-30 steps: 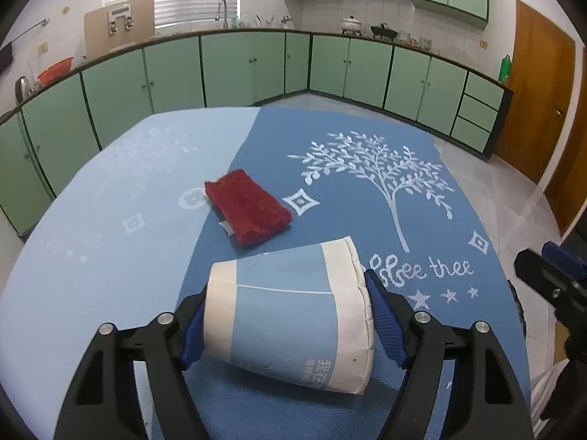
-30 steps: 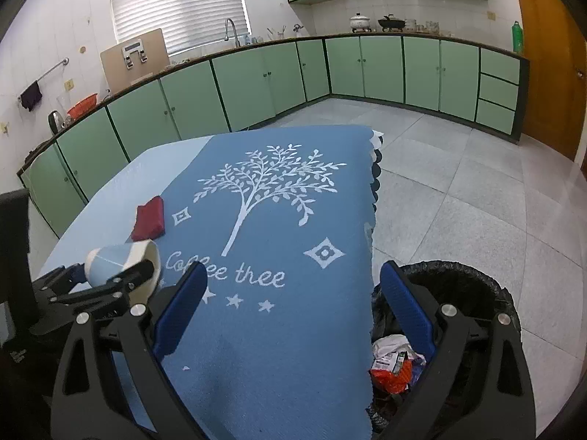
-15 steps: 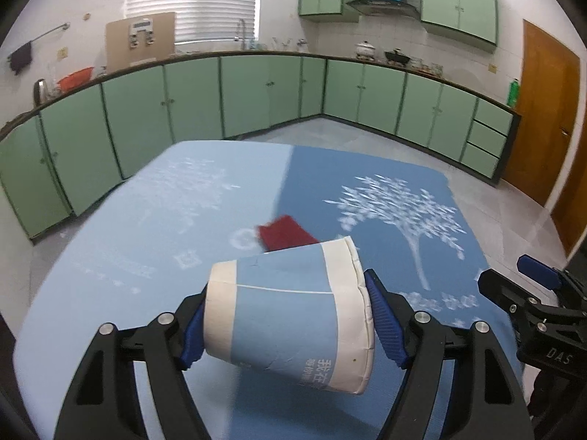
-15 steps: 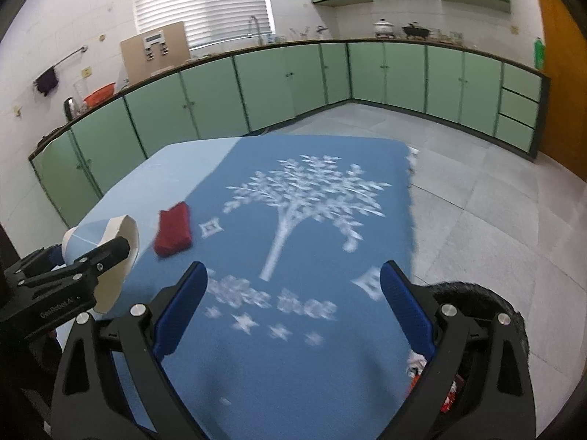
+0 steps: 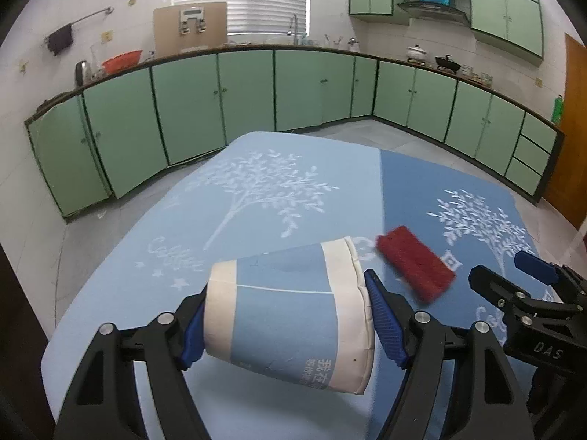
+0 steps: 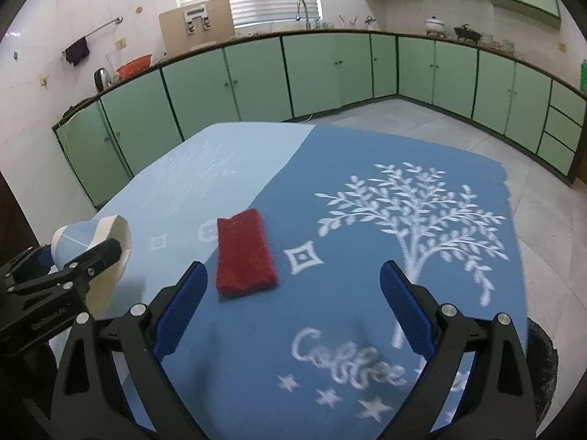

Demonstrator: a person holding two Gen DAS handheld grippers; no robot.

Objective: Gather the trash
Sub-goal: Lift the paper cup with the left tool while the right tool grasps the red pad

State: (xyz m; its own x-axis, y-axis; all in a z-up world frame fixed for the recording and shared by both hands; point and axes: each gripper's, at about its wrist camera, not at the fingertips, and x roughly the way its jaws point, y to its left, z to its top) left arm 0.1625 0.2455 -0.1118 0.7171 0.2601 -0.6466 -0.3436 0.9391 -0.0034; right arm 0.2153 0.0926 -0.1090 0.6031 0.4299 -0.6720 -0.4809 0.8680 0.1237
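A blue and white paper cup lies sideways between the blue pads of my left gripper, which is shut on it above the table; the right wrist view shows that cup at the far left. A red scrubbing pad lies flat on the cloth, just ahead of the left finger of my right gripper, whose jaws stand open and empty. In the left wrist view the red pad sits to the right of the cup, with the right gripper beyond it.
The table wears a blue cloth with white tree prints and lettering. A bin with a black bag peeks in at the table's right edge. Green cabinets and a tiled floor ring the table.
Both grippers have swung left over the table. The cup stays gripped in the left. The bin has slid almost out of the right wrist view, and the red pad now lies near the right gripper.
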